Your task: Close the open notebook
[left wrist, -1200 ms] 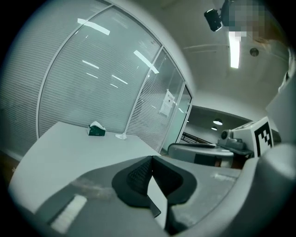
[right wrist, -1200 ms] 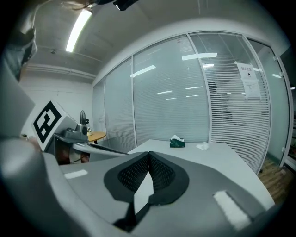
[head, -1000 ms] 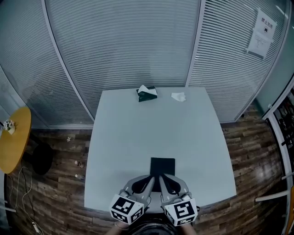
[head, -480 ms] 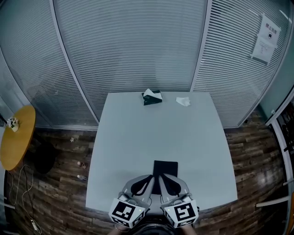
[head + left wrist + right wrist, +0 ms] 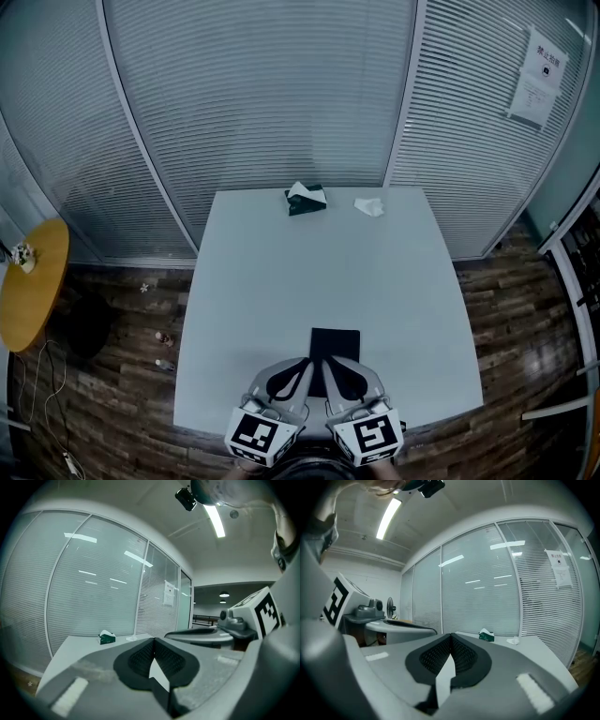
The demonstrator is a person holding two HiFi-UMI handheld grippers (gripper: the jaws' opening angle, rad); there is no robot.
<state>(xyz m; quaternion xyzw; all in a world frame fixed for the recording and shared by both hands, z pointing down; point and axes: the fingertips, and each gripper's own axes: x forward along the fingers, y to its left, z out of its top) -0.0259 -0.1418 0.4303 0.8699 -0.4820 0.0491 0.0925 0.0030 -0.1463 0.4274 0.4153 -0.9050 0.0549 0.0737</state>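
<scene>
We see the notebook [image 5: 335,343] lying flat and closed, dark cover up, on the near middle of the bench [image 5: 281,281]. The left tongs [image 5: 302,368] and right tongs [image 5: 338,368] sit side by side at the bench's near edge, tips over the notebook's near end; we can't tell whether they touch it. Both tongs are fully closed, pads meeting at the tips, nothing gripped. At the far edge are a tissue box [image 5: 306,199] and, near it, a crumpled tissue [image 5: 368,206]. A round yellow table [image 5: 28,281] stands well off left.
</scene>
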